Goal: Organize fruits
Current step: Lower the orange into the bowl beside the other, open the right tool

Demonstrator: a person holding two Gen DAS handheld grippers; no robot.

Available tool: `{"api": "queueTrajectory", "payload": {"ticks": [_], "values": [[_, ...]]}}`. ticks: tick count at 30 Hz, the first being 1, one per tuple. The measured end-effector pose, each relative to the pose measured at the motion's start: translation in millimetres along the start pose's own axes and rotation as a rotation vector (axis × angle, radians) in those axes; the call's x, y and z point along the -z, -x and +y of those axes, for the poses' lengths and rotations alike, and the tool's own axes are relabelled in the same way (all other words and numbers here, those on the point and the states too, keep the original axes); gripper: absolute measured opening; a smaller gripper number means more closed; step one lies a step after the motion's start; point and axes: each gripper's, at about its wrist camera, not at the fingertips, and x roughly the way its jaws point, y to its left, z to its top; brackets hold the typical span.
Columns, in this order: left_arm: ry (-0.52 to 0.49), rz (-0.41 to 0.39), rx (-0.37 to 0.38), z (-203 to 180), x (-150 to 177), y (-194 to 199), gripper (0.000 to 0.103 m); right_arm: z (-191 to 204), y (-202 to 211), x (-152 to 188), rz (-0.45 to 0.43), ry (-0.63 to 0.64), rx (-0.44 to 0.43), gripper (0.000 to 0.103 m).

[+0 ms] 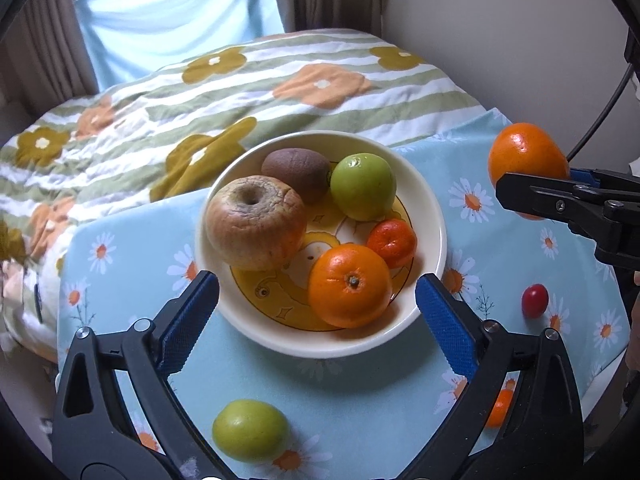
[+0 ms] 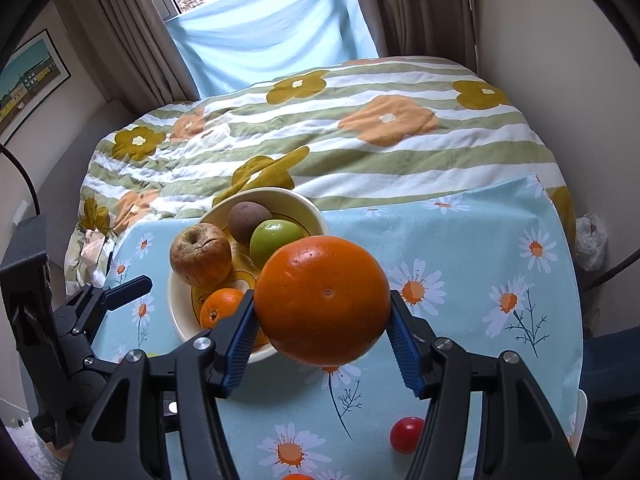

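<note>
A cream bowl (image 1: 428,204) sits on the daisy tablecloth. It holds a wrinkled apple (image 1: 254,222), a kiwi (image 1: 294,170), a green fruit (image 1: 362,186), an orange (image 1: 348,286) and a small mandarin (image 1: 392,242). My left gripper (image 1: 318,300) is open and empty, its pads either side of the bowl's near rim. My right gripper (image 2: 320,320) is shut on a large orange (image 2: 322,300) and holds it above the cloth, right of the bowl (image 2: 176,304). The large orange also shows in the left wrist view (image 1: 526,154).
Loose on the cloth lie a green fruit (image 1: 250,430), a red cherry tomato (image 1: 535,300) and a small orange fruit (image 1: 498,408) behind my left finger. The tomato also shows in the right wrist view (image 2: 406,434). A flowered quilt (image 1: 240,92) lies beyond the table.
</note>
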Motion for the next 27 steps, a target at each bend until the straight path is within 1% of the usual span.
{"api": "queueTrajectory", "payload": {"ticks": [5,12,15,21,27], "values": [[0.057,0.0,-0.017,18,4,17,0.103,12,-6,-4,0.004,0.036,-0.026,0.057],[0.094,-0.026,-0.062,38,10,38,0.103,37,-24,-13,0.023,0.12,-0.068,0.057],[0.109,-0.034,-0.093,47,15,46,0.103,51,-32,-17,0.025,0.176,-0.063,0.057],[0.158,-0.033,-0.117,64,29,56,0.103,72,-49,-17,0.021,0.27,-0.075,0.057],[0.192,-0.024,-0.126,77,41,60,0.103,85,-67,-13,0.021,0.328,-0.058,0.057]]}}
